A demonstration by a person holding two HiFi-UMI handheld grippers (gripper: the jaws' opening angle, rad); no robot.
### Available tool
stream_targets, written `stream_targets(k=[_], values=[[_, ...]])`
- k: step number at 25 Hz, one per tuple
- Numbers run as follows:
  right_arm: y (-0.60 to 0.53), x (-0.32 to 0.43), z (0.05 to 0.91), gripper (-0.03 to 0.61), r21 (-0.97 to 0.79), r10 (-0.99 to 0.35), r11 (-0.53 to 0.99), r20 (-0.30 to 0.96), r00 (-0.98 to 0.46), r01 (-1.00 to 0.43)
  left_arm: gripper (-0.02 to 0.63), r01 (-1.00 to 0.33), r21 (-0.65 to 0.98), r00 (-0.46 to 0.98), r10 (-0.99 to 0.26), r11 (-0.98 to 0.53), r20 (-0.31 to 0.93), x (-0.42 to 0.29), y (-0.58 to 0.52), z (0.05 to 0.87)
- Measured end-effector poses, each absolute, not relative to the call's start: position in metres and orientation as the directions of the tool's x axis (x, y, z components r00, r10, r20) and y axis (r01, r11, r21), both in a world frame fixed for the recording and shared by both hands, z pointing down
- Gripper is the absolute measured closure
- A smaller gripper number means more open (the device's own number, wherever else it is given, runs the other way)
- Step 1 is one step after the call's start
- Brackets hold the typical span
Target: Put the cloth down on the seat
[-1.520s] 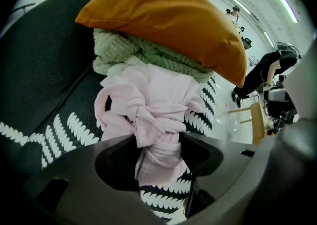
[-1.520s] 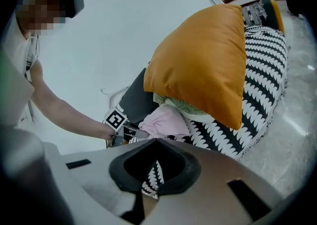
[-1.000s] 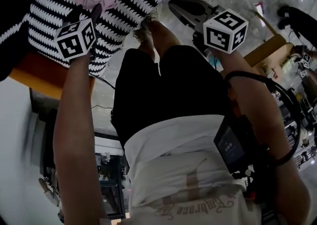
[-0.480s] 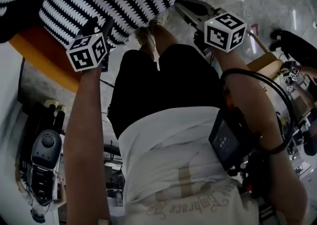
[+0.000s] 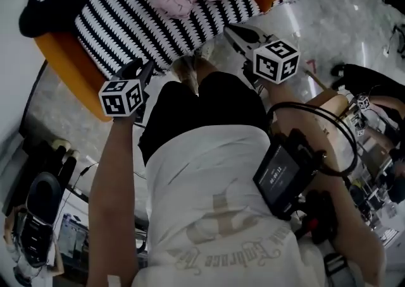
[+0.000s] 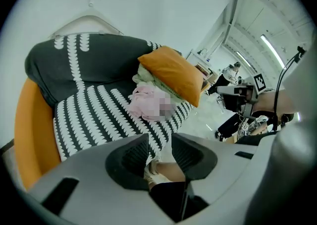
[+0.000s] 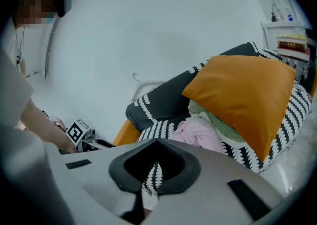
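The pink cloth (image 6: 146,102) lies bunched on the striped seat (image 6: 94,120), away from its front edge and just beside the orange cushion (image 6: 173,73). We judge it light, soft and floppy (any raised fold would give a hold). Our left tongs (image 6: 159,142) have just been closing and stand part open on nothing. The right tongs (image 7: 157,140) are closed and empty.
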State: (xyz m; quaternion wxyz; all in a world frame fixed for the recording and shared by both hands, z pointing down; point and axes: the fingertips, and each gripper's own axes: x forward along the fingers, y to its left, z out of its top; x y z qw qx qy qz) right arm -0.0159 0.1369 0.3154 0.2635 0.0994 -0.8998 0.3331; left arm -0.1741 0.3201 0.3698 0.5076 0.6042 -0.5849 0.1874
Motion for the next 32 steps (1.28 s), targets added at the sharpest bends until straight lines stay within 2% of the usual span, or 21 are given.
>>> stream_targets(k=[4,9,18,25,32], values=[[0.13,-0.027,0.284,0.561,-0.511,-0.02,0.788,0.534,-0.845,-0.342,0.5,-0.892,0.41,0.242,-0.562,0.192,0.791,-0.185,0.324,0.341],[0.146,-0.034,0.244,0.561,-0.489,-0.041,0.809,0.507,-0.861,-0.326,0.523,-0.872,0.476,0.313,-0.619,0.113,0.72,-0.167,0.342,0.3],[0.153,-0.051,0.174,0.561,-0.467,-0.069,0.841,0.408,-0.91,-0.273,0.588,-0.88,0.467,0.269,-0.723,0.083,0.636,-0.17,0.334,0.241],[0.164,-0.044,0.126,0.561,-0.41,-0.097,0.882,0.328,-0.94,-0.234,0.6,-0.894,0.446,0.247,-0.786,0.04,0.566,-0.167,0.334,0.193],[0.178,-0.034,0.113,0.563,-0.355,-0.115,0.907,0.309,-0.944,-0.227,0.601,-0.909,0.417,0.232,-0.824,0.006,0.517,-0.169,0.329,0.171]])
